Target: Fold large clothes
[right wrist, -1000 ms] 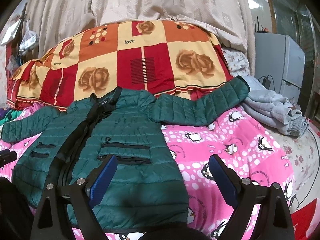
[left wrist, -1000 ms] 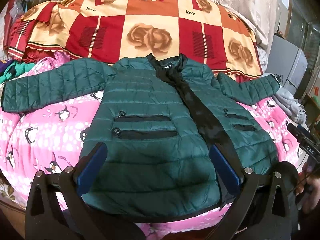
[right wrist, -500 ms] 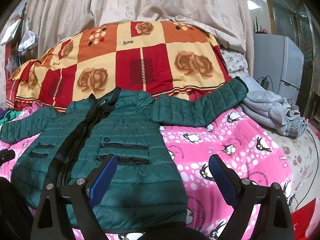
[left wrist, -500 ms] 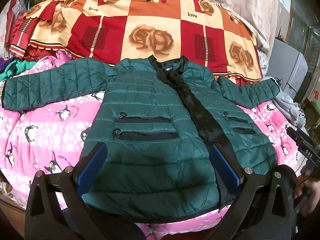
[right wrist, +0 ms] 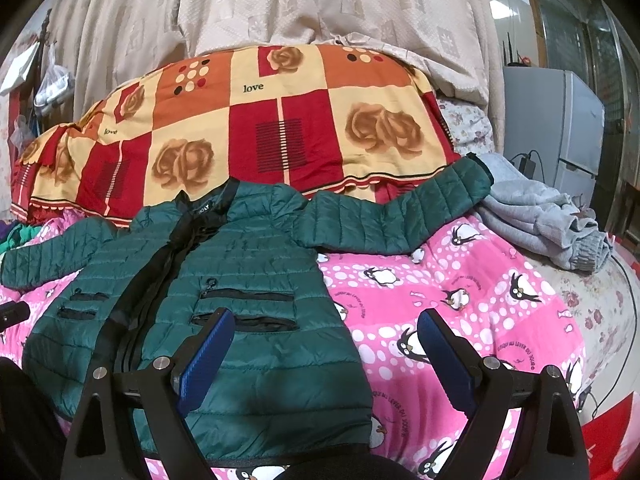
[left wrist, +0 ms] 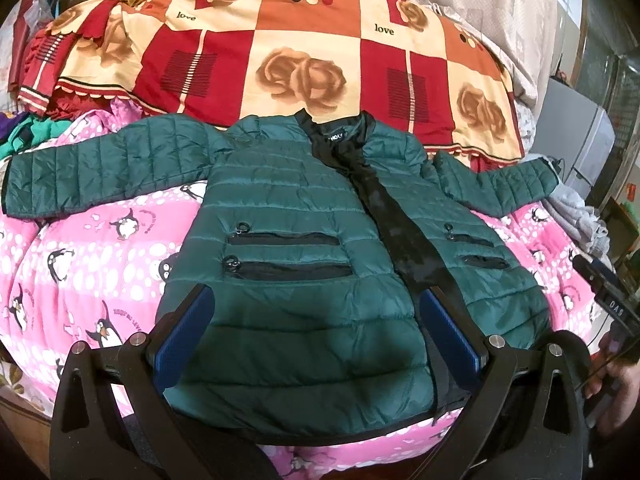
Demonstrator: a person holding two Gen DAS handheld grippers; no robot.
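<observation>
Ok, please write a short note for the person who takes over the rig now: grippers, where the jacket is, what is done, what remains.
Left gripper: open, holding nothing, above the lower hem area.
Right gripper: open, holding nothing, over the jacket's side edge.
Green puffer jacket: lies flat, front up, on the pink penguin blanket, both sleeves spread out, collar toward the patterned quilt.
Grey garment lies beside the right sleeve cuff.
Done: jacket laid out.
Left: all folds, sleeves first probably.
</observation>
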